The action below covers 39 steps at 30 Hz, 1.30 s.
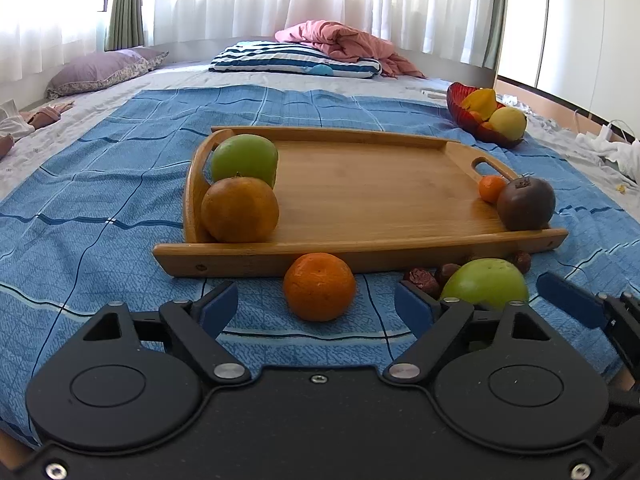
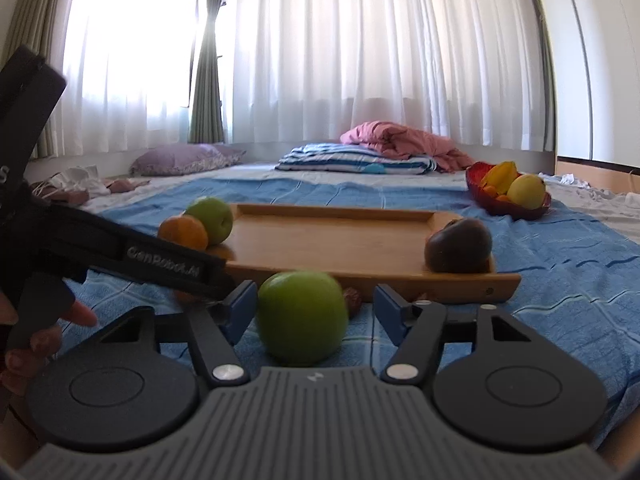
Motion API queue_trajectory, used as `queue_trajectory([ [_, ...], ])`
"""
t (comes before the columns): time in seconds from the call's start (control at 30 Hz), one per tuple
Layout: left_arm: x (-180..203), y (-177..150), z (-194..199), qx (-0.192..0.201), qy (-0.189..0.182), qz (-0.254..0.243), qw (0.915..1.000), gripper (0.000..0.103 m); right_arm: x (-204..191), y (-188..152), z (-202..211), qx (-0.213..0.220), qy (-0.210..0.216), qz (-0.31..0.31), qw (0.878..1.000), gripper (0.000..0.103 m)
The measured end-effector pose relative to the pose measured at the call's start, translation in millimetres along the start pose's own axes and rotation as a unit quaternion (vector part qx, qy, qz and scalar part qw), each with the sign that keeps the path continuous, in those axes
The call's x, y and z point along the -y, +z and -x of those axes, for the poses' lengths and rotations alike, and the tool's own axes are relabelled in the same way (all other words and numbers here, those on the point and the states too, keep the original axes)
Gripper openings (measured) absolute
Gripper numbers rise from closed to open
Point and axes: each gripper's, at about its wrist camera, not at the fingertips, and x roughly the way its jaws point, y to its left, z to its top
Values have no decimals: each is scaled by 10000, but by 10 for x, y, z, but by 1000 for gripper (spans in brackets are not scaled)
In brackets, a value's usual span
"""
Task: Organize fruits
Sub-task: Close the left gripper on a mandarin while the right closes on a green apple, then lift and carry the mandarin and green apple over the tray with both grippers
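A wooden tray [image 1: 360, 184] lies on the blue bedspread [image 1: 100, 184]. At its left end sit a green apple [image 1: 245, 158] and a dull orange [image 1: 239, 209]; at its right end, a dark brown fruit [image 1: 526, 204] and a small tangerine [image 1: 491, 189]. Beyond the tray's right end, a red bowl [image 1: 458, 100] holds yellow fruit. Before the tray, the left gripper [image 1: 316, 308] stands released around a bright orange [image 1: 319, 286]; the right gripper [image 2: 316, 310] stands unclenched around a second green apple [image 2: 302, 316], its pads apart from it.
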Motion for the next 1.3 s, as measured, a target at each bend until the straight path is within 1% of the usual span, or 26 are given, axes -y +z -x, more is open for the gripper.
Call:
queue_trajectory([
  [0.1,0,7,-23,-35,-54,39,10000,79,-24,-27,-7,-70,47,18,10000,69],
  [0.17,-13,11,-41,-52,-96,108,9999,72,-44,-37,-4,-77,44,40,10000,68],
  [0.27,-16,18,-61,-61,-138,175,9997,68,-50,-22,-24,-90,41,44,9999,68],
  [0.8,-2,38,-104,-100,-97,216,9997,59,-91,8,-134,-169,-46,64,9998,62],
  [0.87,0,36,-107,-109,-88,236,9996,55,-91,12,-149,-175,-52,74,9998,62],
  [0.93,-7,37,-119,-133,-93,256,9995,53,-95,14,-155,-172,-57,82,9998,62],
  [1.13,-2,30,-146,-165,-53,264,9995,50,-93,13,-182,-183,-56,101,9998,62],
  [1.27,2,28,-163,-204,-3,280,9994,40,-83,-1,-208,-235,-36,35,9997,62],
  [1.3,4,29,-162,-206,13,267,9994,40,-72,-8,-223,-284,-26,-25,9996,62],
])
